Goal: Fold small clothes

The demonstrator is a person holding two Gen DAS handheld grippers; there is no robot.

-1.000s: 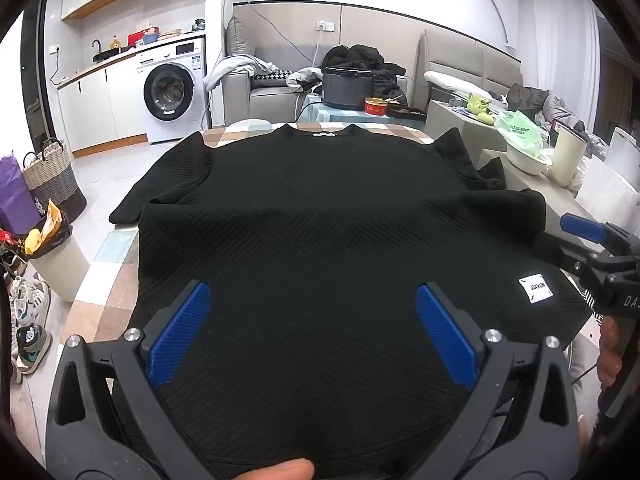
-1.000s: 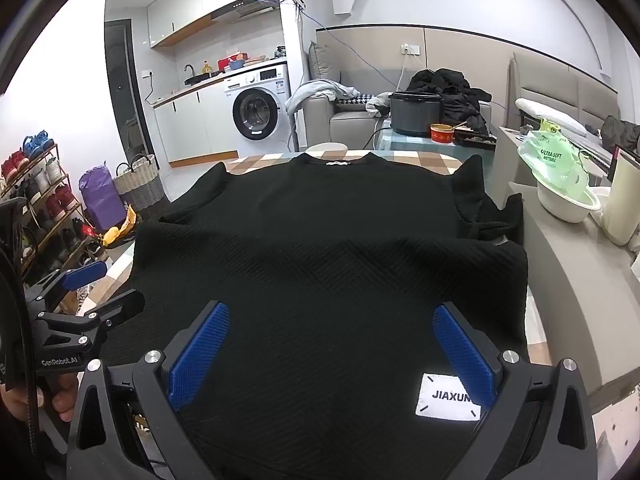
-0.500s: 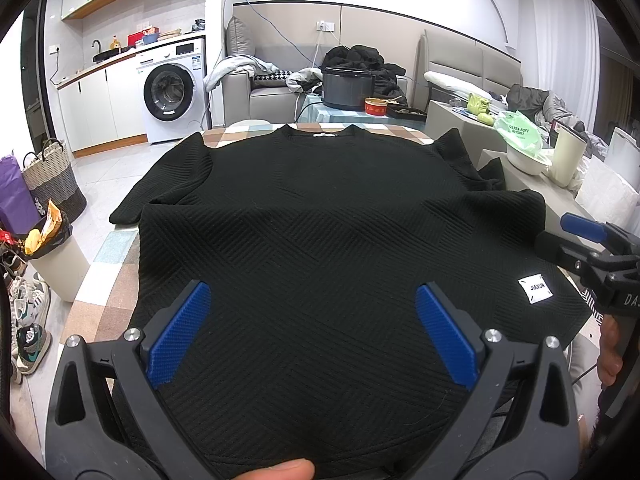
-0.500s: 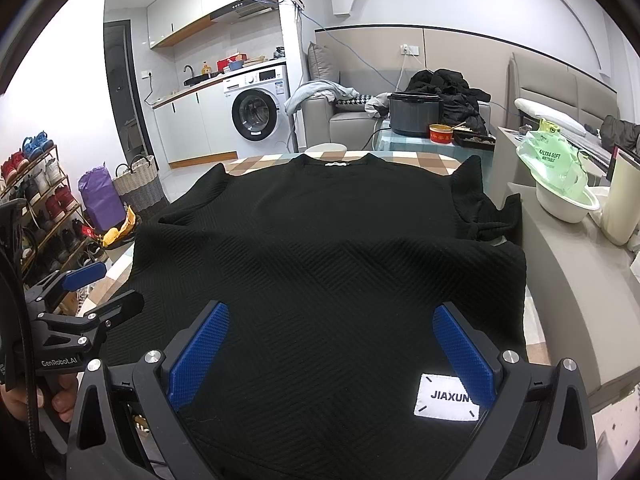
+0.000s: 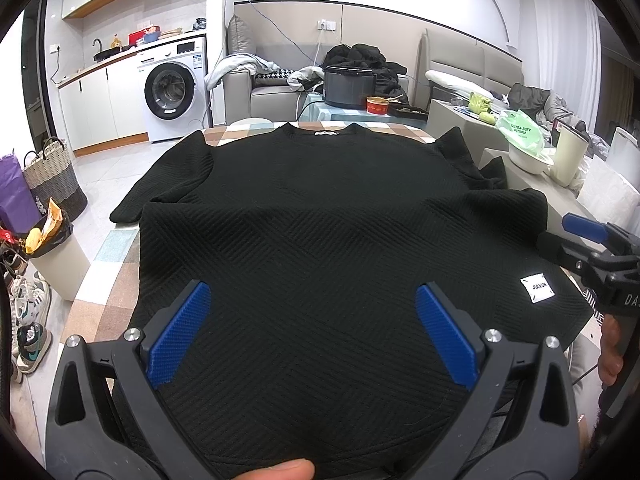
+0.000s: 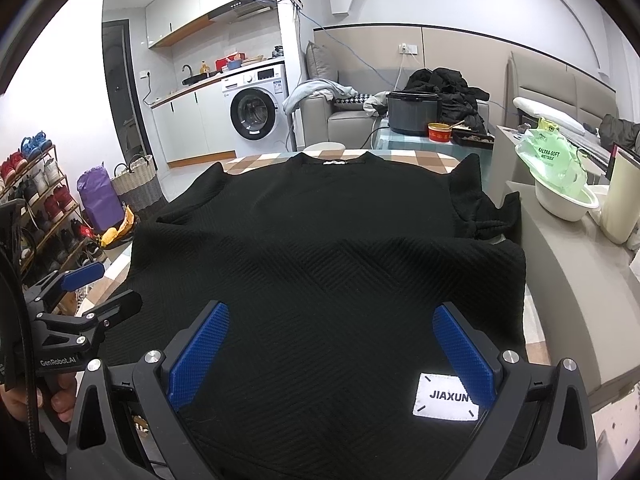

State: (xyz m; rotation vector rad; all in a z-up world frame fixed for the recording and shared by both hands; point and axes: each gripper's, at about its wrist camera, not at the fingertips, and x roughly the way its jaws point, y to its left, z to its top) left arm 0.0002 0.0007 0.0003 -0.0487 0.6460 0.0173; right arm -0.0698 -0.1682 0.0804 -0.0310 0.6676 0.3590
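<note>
You can read "JIAXUN" on the white patch (image 6: 446,398) sewn on the black top (image 6: 328,248), "GenRobot.AI" on the left gripper (image 6: 102,286) body, and "ULTRA-SOFT" on the green bag (image 6: 554,160).

Both wrist views sit low at the near hem, facing the collar — seemingly side by side — sharing the sweater (image 5: 320,220).

My right gripper (image 6: 328,348) hangs above the near hem of the black sweater (image 6: 328,240), blue pads spread wide, nothing between them. Sweater lies flat on the checked table (image 6: 416,159), collar far, white JIAXUN label (image 6: 446,397) near right. Right sleeve bunched at the far right. My left gripper (image 6: 100,286) sits at the near left, fingers apart.
</note>
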